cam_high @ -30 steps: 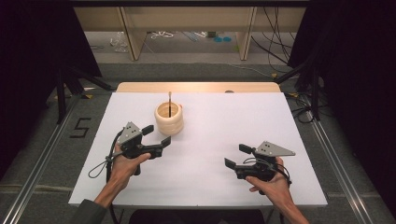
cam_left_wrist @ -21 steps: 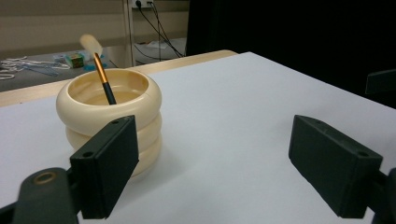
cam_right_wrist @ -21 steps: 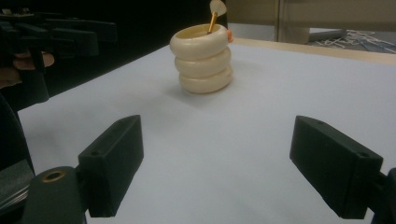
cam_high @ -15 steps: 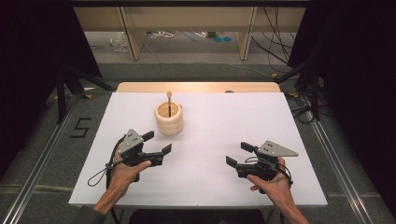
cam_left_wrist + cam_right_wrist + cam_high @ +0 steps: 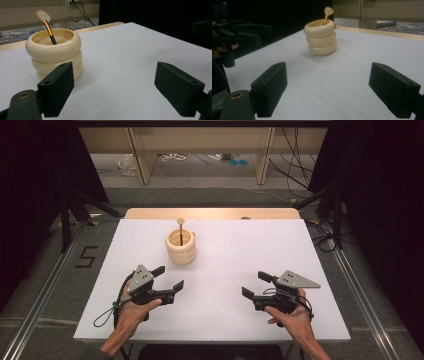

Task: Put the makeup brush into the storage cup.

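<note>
Both the left gripper [image 5: 167, 278] and right gripper [image 5: 257, 285] gape empty, well short of the ringed holder [image 5: 180, 247]; bare table [image 5: 240, 245] lies between.

The left gripper [image 5: 167, 278], jaws spread wide and empty, sits farther from the holder [image 5: 181, 247] than a second ago, pulled back toward the table's [image 5: 235, 320] near edge and slightly to the holder's left. A second ago it lay just beside the holder's near-left side; now a clear strip of white surface separates them. The hand [image 5: 131, 312] behind it has drawn back with it. The right gripper [image 5: 257, 285] has edged very slightly nearer the near edge.
</note>
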